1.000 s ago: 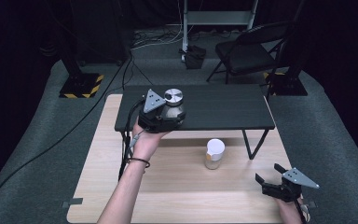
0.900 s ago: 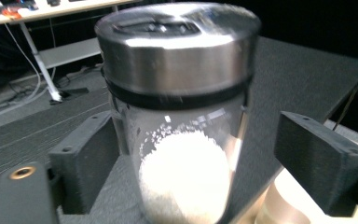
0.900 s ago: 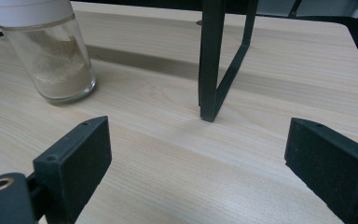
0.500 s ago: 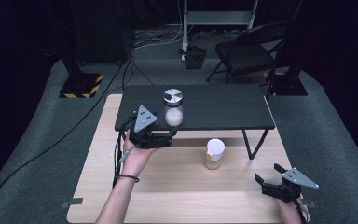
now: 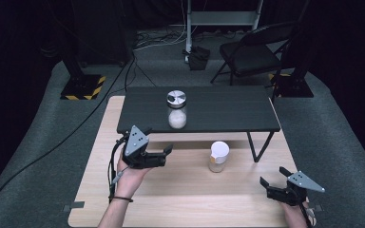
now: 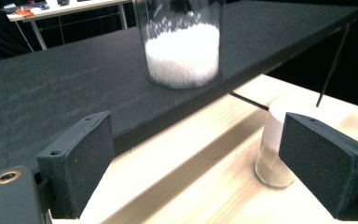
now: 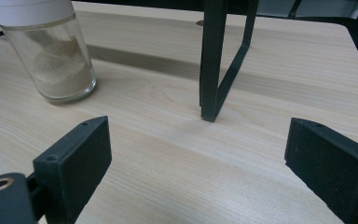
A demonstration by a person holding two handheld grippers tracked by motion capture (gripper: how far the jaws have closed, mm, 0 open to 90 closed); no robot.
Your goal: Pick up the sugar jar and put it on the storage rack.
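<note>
A glass jar with a silver lid (image 5: 177, 110), half full of white grains (image 6: 182, 51), stands on the black raised shelf (image 5: 228, 111). Below and to its left, my left gripper (image 5: 159, 140) hovers over the wooden table (image 5: 185, 199). Its jaws have just been opening and stand open with nothing between them (image 6: 205, 172). A white-lidded jar of beige powder (image 5: 218, 156) stands on the wood in front of the shelf, to the right of that gripper (image 6: 275, 149). My right gripper (image 5: 273, 175) rests open and empty at the table's front right, facing that jar (image 7: 51, 51).
The shelf's thin black legs (image 7: 214, 60) stand on the wood between the right gripper and the far edge. A black folding chair (image 5: 252, 52) and cables lie on the grey floor behind the table. Bare wood spans the table's front (image 7: 168, 154).
The left gripper let go of the silver-lidded jar on the shelf, then drew back toward the person and down to the left. The right gripper kept still.
</note>
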